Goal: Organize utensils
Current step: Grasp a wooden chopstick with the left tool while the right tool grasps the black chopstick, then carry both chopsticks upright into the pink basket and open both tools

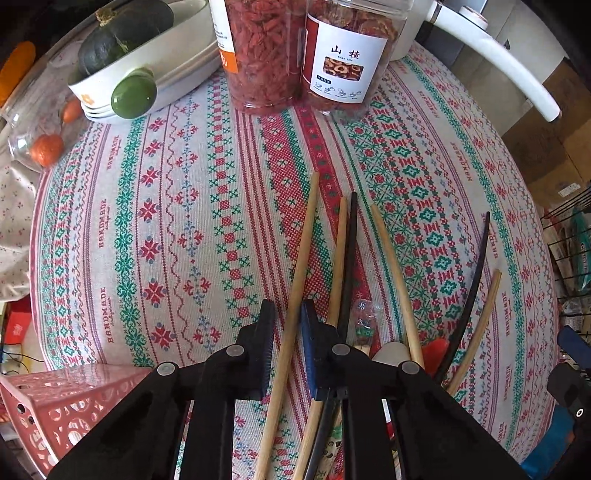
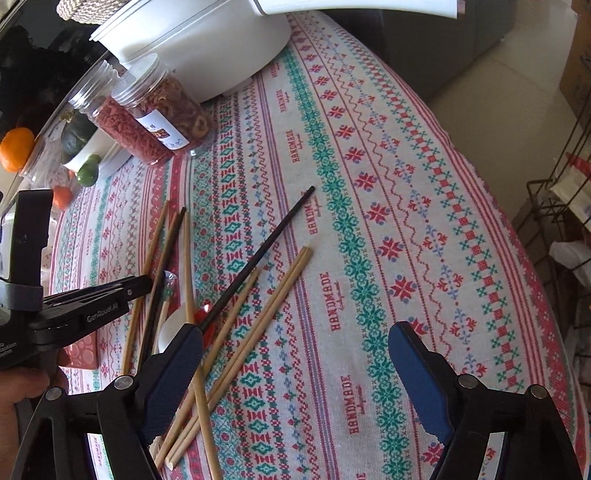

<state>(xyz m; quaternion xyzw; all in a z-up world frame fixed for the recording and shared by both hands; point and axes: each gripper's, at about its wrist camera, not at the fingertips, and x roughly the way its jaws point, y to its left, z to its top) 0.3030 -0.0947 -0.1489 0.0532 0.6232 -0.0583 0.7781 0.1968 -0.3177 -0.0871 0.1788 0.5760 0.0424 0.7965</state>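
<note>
Left gripper (image 1: pixel 287 325): jaws narrowed around one wooden chopstick (image 1: pixel 295 280); whether the pads actually press it cannot be told.
Wooden chopstick: long axis runs from the bottom centre of the left wrist view up toward the jars, tip pointing away from the camera, leaning slightly right.
Loose chopsticks: a wooden one (image 1: pixel 397 273) and a black one (image 1: pixel 349 258) lie right of the gripper, fanned, tips pointing up the frame; a curved-looking black one (image 1: pixel 471 284) lies further right.
Right gripper (image 2: pixel 295 369): jaws spread wide, nothing between them, over the cloth.
Right-view spread: a black chopstick (image 2: pixel 266 247) points to the upper right; a wooden pair (image 2: pixel 255 332) lies parallel, on the same diagonal, at lower centre.
Bench (image 1: pixel 129 221): covered in a cross-stitch-pattern cloth, red and green bands, printed "HANDMADE".
Back of bench: two clear jars (image 1: pixel 347 55) of dried red goods, a white dish (image 1: pixel 166 62) holding a dark green squash (image 1: pixel 125 33), a white pot (image 2: pixel 207 48).
Lower left, left wrist view: red perforated basket (image 1: pixel 66 402).
Room: wire rack (image 2: pixel 554 206) at right edge.
</note>
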